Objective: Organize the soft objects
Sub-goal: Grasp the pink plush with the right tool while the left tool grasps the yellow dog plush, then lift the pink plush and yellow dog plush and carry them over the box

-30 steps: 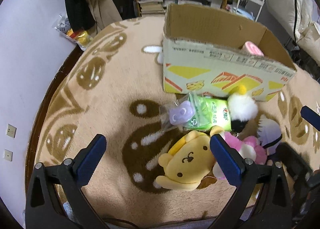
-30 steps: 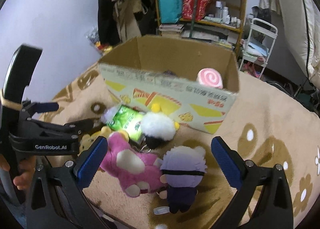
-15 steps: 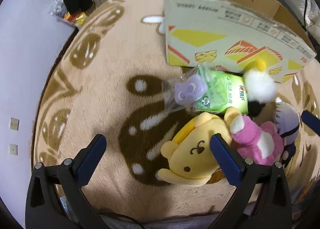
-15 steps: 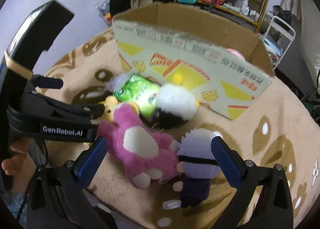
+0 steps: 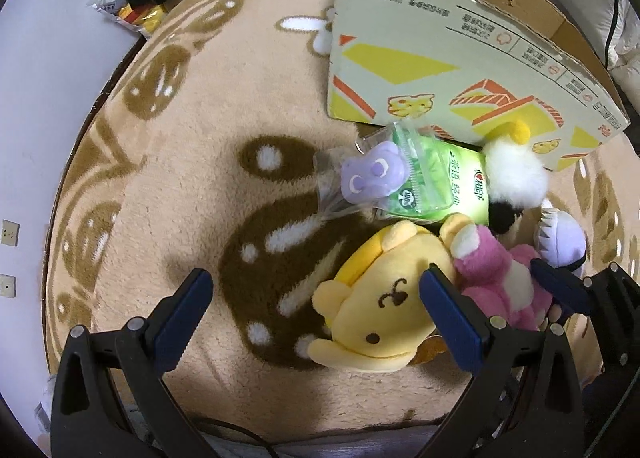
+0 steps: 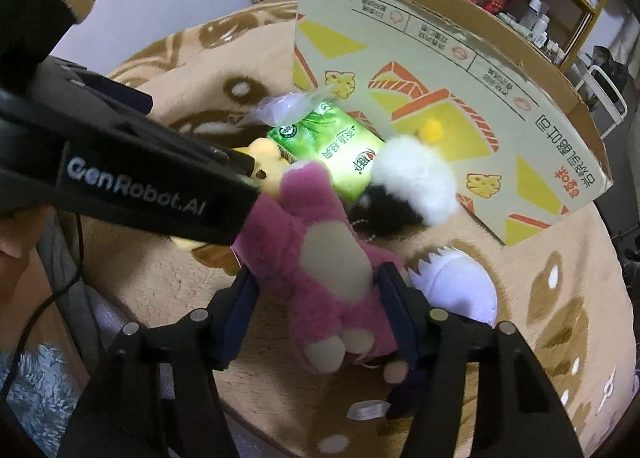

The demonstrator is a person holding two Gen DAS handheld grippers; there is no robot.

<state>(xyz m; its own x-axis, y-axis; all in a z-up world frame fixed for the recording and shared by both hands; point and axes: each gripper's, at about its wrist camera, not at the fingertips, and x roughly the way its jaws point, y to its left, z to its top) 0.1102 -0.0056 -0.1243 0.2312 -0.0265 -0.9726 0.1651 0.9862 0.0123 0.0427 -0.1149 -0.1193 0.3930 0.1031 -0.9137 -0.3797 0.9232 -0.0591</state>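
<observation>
Covering the floor, a tan patterned rug (image 5: pixel 208 194) bears a cardboard box (image 5: pixel 460 70).

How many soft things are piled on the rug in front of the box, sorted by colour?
Yellow plush: 1
Pink plush: 1
White-and-black fluffy toy: 1
Pale purple-haired doll: 1
Bagged purple toy: 1
Green tissue pack: 1
Total: 6

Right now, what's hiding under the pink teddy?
Under the pink teddy, a purple doll pokes out, and the rug. Its body is covered.
</observation>
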